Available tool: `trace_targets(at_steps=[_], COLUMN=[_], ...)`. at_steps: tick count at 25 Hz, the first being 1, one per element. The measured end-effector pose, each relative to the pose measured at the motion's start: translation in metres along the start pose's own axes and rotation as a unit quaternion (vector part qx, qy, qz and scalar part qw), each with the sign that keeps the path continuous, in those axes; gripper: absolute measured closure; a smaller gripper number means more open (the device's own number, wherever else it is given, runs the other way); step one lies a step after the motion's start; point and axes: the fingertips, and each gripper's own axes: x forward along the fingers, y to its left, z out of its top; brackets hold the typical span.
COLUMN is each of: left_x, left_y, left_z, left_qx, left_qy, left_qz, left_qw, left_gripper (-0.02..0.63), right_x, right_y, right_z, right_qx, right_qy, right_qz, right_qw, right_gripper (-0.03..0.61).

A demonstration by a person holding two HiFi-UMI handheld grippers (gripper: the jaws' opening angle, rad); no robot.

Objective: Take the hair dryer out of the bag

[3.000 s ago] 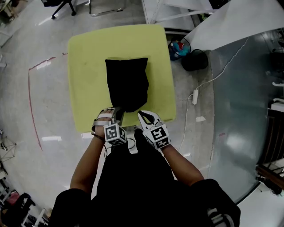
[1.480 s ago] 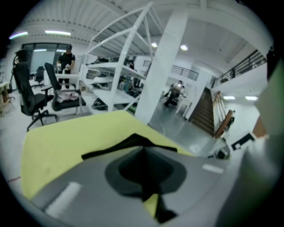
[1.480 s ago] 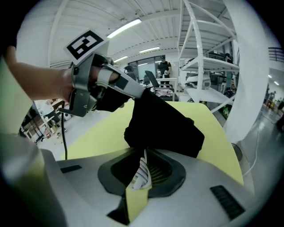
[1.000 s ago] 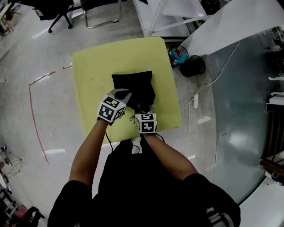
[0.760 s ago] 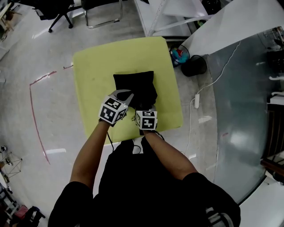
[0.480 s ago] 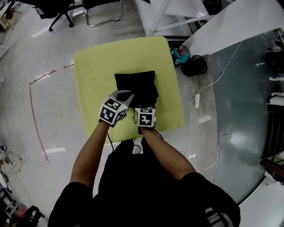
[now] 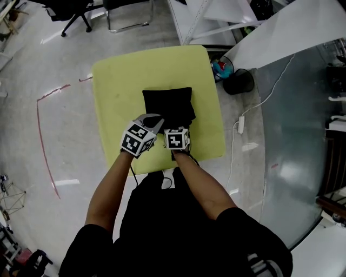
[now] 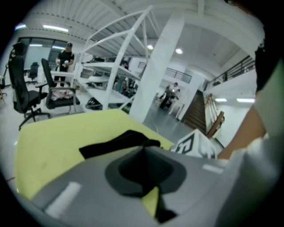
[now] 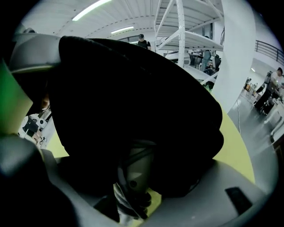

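Note:
A black bag [image 7: 168, 105] lies in the middle of the yellow-green table [image 7: 119, 76]. My left gripper [image 7: 155, 119] is shut on the bag's near left edge, and in the left gripper view the black fabric [image 8: 116, 142] runs right into its closed tips [image 8: 144, 148]. My right gripper [image 7: 176, 131] points steeply down at the bag's mouth; its jaws have just been opening and stand wide. Between them the hair dryer's grey handle [image 9: 135, 170] with its ribbed cord end pokes out of the bag [image 9: 133, 88]. The pads do not touch it.
A black bin [image 7: 239, 81] stands on the floor by the table's far right corner. Near it lies a white power strip [image 7: 241, 124] with its cable. An office chair [image 7: 70, 8] stands at the far left, and a red line [image 7: 40, 135] marks the floor on the left.
Three seconds ago both grippers were at the table's near edge with the bag lying longer. Over the last second the right gripper tipped down and sank toward the bag's mouth. The left barely moved.

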Motion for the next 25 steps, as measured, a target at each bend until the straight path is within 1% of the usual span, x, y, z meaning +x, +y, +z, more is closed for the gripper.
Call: trace_targets(at_steps=[5, 6, 8, 12, 15, 21, 25], left_x=[-0.002, -0.002, -0.004, -0.008, -0.008, -0.014, -0.016], left_y=[-0.003, -0.003, -0.003, -0.004, -0.006, -0.004, -0.002], left_z=[-0.002, -0.003, -0.005, -0.007, -0.008, -0.002, -0.001], left_qx=[-0.001, -0.003, -0.004, -0.002, 0.0, 0.018, 0.035], left_qy=[-0.004, -0.004, -0.005, -0.005, -0.007, -0.012, -0.01], left_qz=[0.004, 0.005, 0.008, 0.014, 0.022, 0.047, 0.073], left_qw=[1.0, 1.0, 0.9999, 0.9999, 0.9997, 0.9986, 0.9967], left_gripper=[0.598, 0.598, 0.6, 0.598, 0.598, 0.598, 0.598], right_x=[0.0, -0.001, -0.001, -0.003, -0.007, -0.032, -0.047], right_y=[-0.003, -0.004, -0.006, -0.005, -0.005, -0.003, 0.002], right_z=[0.001, 0.001, 0.001, 0.001, -0.002, -0.007, -0.016], right_qx=[0.006, 0.005, 0.002, -0.012, -0.028, -0.059, -0.068], right_qy=[-0.005, -0.006, -0.009, -0.004, -0.003, -0.008, -0.003], right_qz=[-0.005, -0.005, -0.003, 0.015, 0.04, 0.098, 0.136], right_qw=[1.0, 1.0, 1.0, 1.0, 0.999, 0.993, 0.988], right_gripper=[0.331, 0.338, 0.38, 0.387, 0.388, 0.391, 0.391])
